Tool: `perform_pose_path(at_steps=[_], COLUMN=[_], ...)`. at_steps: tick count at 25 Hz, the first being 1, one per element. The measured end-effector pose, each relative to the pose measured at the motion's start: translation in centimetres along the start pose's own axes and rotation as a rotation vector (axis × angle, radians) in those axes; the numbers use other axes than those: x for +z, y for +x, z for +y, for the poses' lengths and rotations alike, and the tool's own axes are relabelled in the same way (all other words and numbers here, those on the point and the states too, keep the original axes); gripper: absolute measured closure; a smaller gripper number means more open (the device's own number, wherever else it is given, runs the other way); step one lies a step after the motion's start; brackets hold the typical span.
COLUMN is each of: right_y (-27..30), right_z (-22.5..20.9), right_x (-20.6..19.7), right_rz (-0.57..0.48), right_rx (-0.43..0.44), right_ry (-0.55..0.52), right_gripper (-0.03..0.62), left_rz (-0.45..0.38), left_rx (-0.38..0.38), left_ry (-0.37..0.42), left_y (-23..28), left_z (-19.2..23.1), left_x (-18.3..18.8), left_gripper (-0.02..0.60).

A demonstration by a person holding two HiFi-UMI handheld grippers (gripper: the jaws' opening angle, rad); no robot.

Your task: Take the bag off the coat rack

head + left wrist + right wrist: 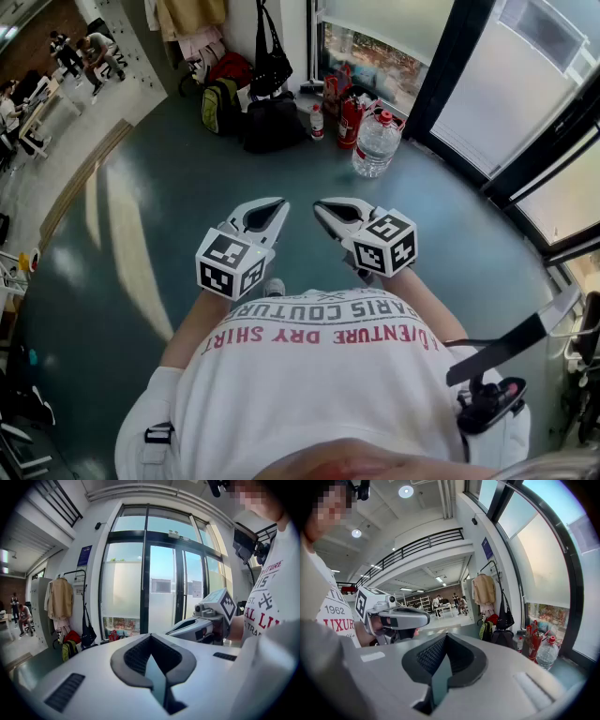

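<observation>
A black shoulder bag (270, 66) hangs by its straps from the coat rack (75, 573) against the far wall; it also shows as the black bag (87, 632) in the left gripper view and the black bag (505, 616) in the right gripper view. My left gripper (281, 202) and right gripper (319, 206) are held side by side in front of my chest, well short of the rack. Both are shut with nothing between their jaws. A beige coat (483, 588) hangs on the rack beside the bag.
On the floor under the rack lie a green backpack (218, 105), a dark bag (274, 127), red items (349, 117) and a large water bottle (377, 142). Glass doors (506, 84) run along the right. People sit at tables (80, 52) far left.
</observation>
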State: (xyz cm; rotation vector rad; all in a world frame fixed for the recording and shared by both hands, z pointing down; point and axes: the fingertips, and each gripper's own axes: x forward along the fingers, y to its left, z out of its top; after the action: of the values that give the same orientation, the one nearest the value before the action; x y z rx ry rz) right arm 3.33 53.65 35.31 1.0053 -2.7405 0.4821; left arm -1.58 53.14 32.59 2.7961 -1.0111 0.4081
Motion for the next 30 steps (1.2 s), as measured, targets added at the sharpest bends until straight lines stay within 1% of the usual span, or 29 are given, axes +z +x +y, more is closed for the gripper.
perform_pose_path(at_steps=[7,12,17,20,22,24,26,30], right_y=[-0.9,-0.9,-1.3,-1.9,-2.2,-2.5,-2.7,-2.8], right_z=[0.7,0.9,0.9,0.8,0.6,0.1,-0.7,-2.5], right_x=[1.2,1.4,1.3,1.6,1.7,1.9,2.2,2.3], right_rz=[-0.014,-0.028,-0.043,-0.06,-0.073,-0.082,-0.088,-0.085], right_rx=[0.018,0.026,0.058,0.073,0.083,0.095,0.097,0.071], right_ry=[0.003,-0.004,0.007,0.03,0.051,0.07,0.075,0.064], right_gripper=[0.595,0.595,0.595,0.595,0.595,0.595,0.595,0.595], left_rz=[0.002,0.006,0.008,-0.012,-0.034,-0.04,-0.032,-0.012], left_rx=[-0.001,0.004,0.009,0.012,0.004,-0.005,-0.011,-0.026], left_ry=[0.01,0.009,0.0,-0.008,-0.024,-0.038,-0.038,-0.036], left_y=[-0.6,-0.8,-0.4,-0.3,-0.1,0.4,1.2,2.9], left_z=[-0.7,-0.9,-1.3,-1.5,-1.7,-1.7,-1.5,-1.3], left_x=[0.9,0.8,0.6,1.1,1.5,1.8,2.0,2.1], left_gripper=[0.58,0.58,0.58,0.58,0.58,0.58,0.58,0.58])
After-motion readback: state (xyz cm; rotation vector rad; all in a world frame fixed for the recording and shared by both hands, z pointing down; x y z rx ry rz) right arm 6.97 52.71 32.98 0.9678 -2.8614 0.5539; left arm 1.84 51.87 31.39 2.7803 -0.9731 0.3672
